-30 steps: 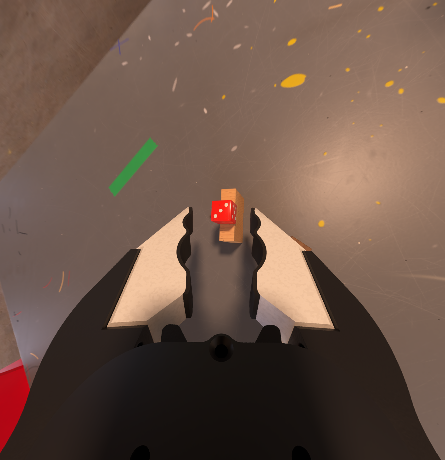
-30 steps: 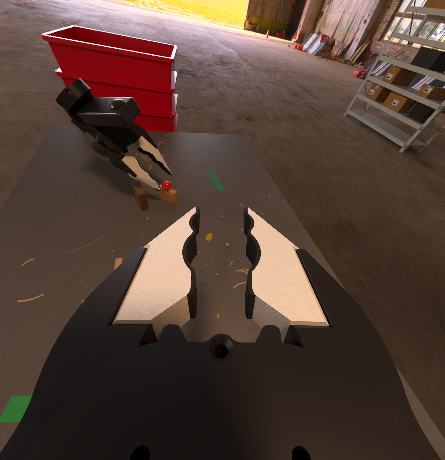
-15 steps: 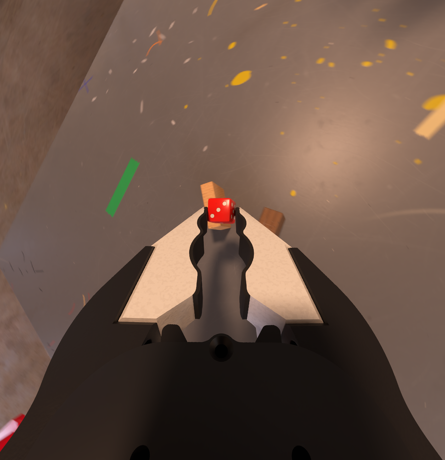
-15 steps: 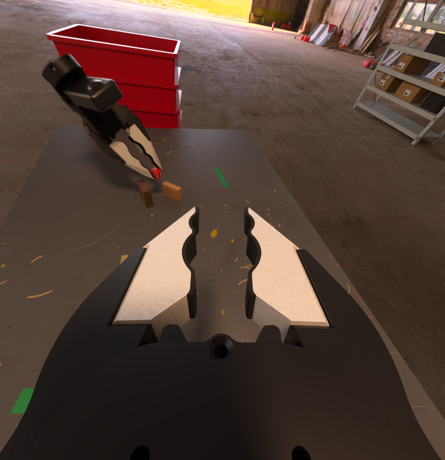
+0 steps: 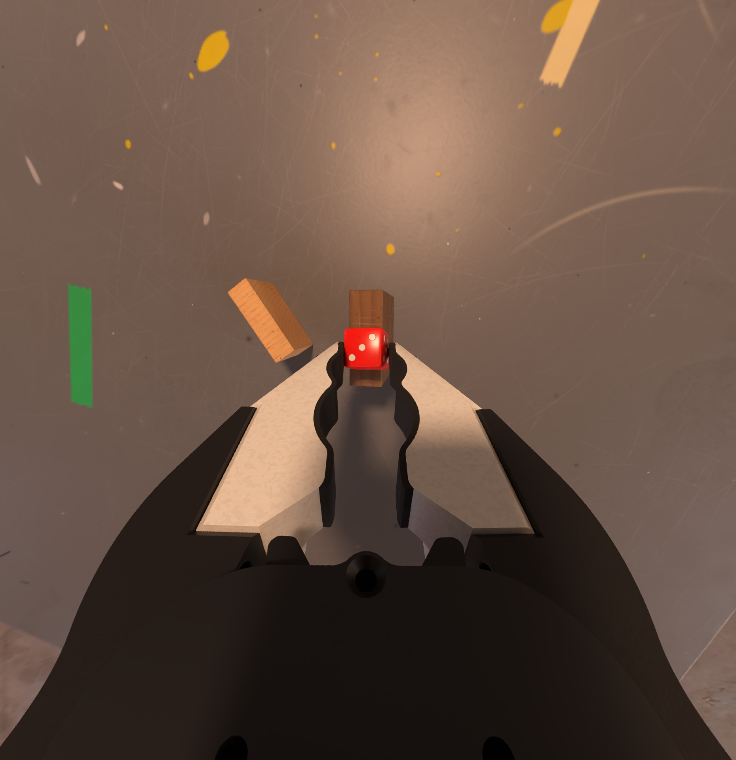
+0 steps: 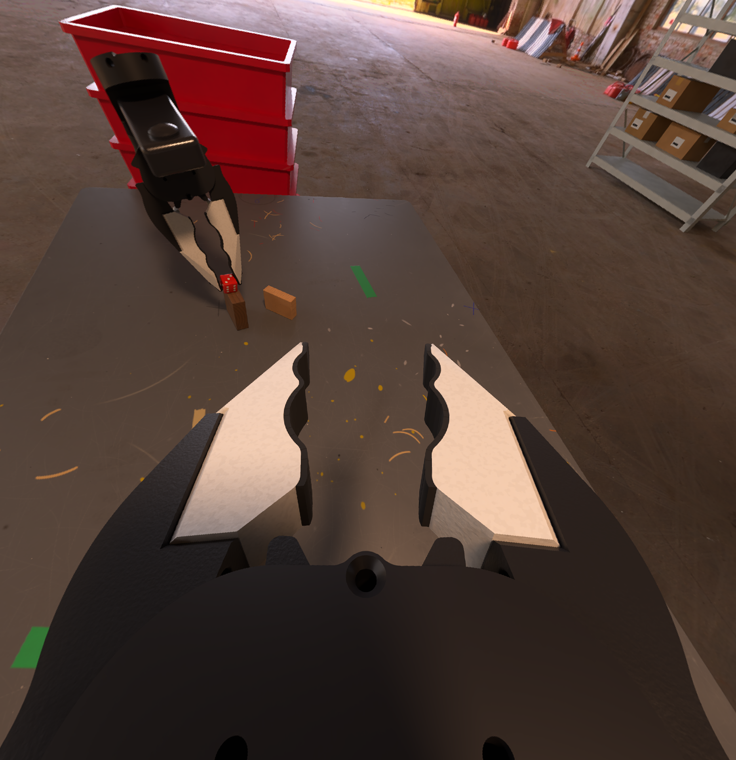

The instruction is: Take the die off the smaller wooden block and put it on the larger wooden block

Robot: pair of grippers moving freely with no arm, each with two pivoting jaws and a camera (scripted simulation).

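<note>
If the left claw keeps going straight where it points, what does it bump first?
Probably the dark wooden block. The left claw holds the red die right above it, though how big the gap is stays unclear.

Matte black bodies, cream wedge fingers with wavy black inner edges, one round central hole

Two wrist cams, one close and steep, one far and shallow.
Left wrist cam looks steeply down along the left gripper at the table, close over the die and both wooden blocks. Right wrist cam sits back near the opposite table end, looking along the right gripper across the table toward the red bins and shelving. Shared: die, blocks, green tape strip, left gripper.
</note>
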